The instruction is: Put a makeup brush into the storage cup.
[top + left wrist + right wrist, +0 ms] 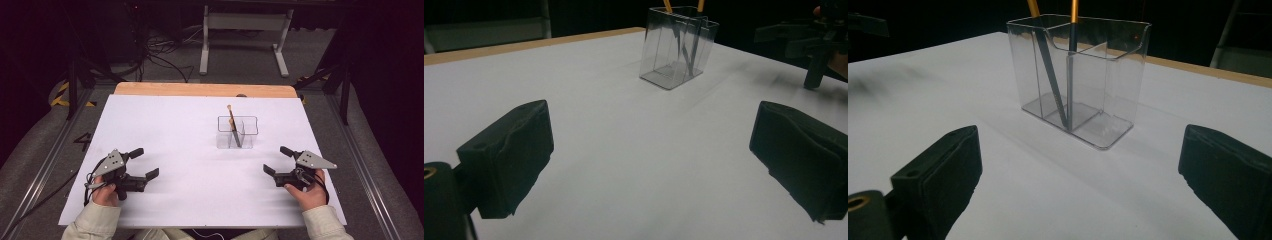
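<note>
Left gripper (pixel 144 162) spread, empty | right gripper (pixel 276 160) spread, empty | clear two-compartment holder (pixel 237 132) upright on white surface (pixel 165 130), brushes (pixel 232 125) leaning inside

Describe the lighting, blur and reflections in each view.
High view: bright white table, dark surroundings, soft shadows under both grippers. Left gripper view: dim, the right gripper smeared. Right gripper view: the clear holder sharp with faint glints, near jaws soft.

1. A lab or test bay: dark curtains wall off the space beyond the grippers
2. A white board (pixel 165 125) lies on a wooden table (pixel 200 89), fenced by metal rails (pixel 45 165) on both sides
3. Cables (pixel 160 55) and a white stand (pixel 245 22) sit on the grey floor farther off
</note>
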Tool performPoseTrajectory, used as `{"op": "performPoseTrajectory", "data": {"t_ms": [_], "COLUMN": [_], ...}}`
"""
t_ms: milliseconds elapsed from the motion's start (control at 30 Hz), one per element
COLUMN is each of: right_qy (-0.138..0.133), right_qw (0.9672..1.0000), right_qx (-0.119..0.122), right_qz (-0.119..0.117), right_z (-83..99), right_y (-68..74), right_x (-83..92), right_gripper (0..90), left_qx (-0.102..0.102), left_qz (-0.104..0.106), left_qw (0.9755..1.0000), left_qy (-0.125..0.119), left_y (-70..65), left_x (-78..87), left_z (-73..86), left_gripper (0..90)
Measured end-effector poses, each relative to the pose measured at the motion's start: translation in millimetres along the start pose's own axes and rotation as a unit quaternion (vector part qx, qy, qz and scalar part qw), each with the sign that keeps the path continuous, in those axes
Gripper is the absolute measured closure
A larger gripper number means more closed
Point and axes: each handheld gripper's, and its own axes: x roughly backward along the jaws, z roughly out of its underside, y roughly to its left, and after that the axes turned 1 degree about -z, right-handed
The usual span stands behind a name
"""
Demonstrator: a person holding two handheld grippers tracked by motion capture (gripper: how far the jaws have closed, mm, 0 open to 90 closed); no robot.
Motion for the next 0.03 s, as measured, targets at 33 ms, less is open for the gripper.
{"op": "performPoseTrajectory", "data": {"t_ms": [33], "right_qy": [0.001], "right_qw": [1.0000], "right_qx": [0.001], "right_qz": [0.001], "right_z": [-0.2], "right_y": [0.4], "right_x": [0.5], "right_gripper": [4.5], "left_qx": [0.000], "left_qz": [0.000], "left_qw": [1.0000], "left_qy": [0.001], "left_y": [0.4], "left_x": [0.3], "left_z": [-0.2], "left_gripper": [4.4]}}
